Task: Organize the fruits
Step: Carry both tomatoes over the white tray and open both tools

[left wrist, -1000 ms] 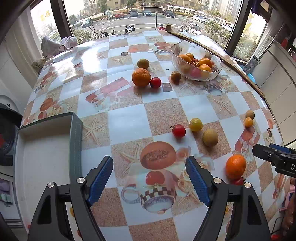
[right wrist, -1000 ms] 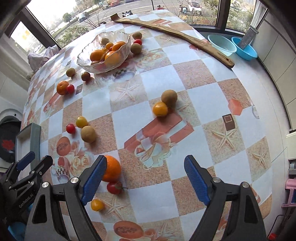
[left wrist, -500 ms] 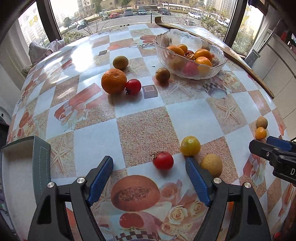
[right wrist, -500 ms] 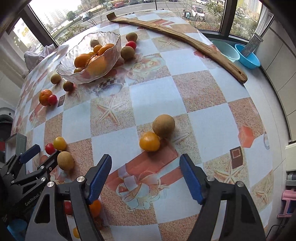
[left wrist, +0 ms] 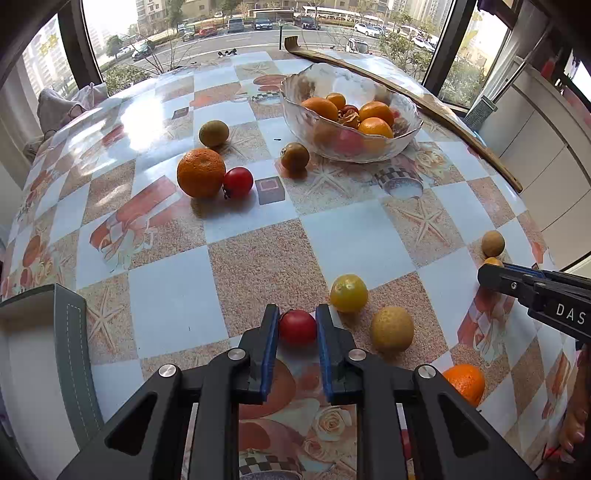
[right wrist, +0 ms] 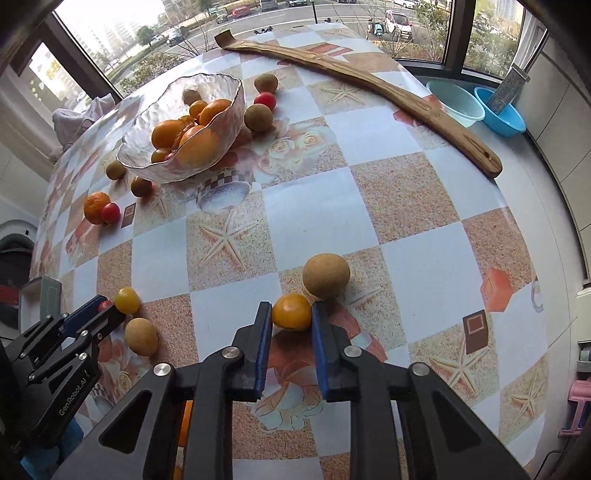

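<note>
Sunlit windows (left wrist: 258,26), street outside, checkered tablecloth (left wrist: 177,295), white cabinets (left wrist: 535,147)

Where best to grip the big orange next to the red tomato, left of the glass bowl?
Grip the large round orange across its widest middle, coming down from above. The small red tomato touches its right side, so set the fingers on the near and far faces, which look clear, not left-right. A round fruit may roll, so close centred. Both grippers are occupied now.
</note>
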`<state>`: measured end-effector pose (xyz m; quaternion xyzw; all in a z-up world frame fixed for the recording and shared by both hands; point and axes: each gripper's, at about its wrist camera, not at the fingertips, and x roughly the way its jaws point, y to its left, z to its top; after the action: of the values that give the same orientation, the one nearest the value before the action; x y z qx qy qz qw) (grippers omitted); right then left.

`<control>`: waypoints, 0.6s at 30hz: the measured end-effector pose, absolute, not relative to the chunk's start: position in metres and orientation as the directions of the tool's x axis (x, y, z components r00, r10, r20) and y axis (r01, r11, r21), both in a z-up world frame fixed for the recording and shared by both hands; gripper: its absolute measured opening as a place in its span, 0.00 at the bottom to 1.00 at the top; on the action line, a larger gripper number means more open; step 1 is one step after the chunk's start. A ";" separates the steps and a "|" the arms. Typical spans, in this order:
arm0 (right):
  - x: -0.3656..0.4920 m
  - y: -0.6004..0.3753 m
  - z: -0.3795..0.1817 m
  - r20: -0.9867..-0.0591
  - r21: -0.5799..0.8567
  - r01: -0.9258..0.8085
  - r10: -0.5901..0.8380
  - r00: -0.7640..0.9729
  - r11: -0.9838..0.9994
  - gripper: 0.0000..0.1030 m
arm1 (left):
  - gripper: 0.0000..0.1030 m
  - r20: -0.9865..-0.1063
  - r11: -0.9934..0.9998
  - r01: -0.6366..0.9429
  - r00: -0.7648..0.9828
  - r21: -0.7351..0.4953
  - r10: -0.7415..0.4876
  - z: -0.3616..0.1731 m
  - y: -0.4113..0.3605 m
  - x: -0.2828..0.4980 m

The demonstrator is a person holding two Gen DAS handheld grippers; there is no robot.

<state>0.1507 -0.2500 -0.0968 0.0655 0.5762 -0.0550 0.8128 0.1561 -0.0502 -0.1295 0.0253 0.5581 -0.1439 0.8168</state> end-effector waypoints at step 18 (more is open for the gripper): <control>0.108 -0.230 -0.082 -0.946 0.099 0.147 0.048 0.319 0.984 0.22 | 0.21 -0.910 0.952 0.251 0.329 -0.173 -0.252 -0.120 -0.028 0.132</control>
<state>0.1085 -0.2299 -0.0823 0.0835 0.5825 -0.0308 0.8079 0.1317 -0.0275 -0.1195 -0.0006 0.5584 -0.1545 0.8151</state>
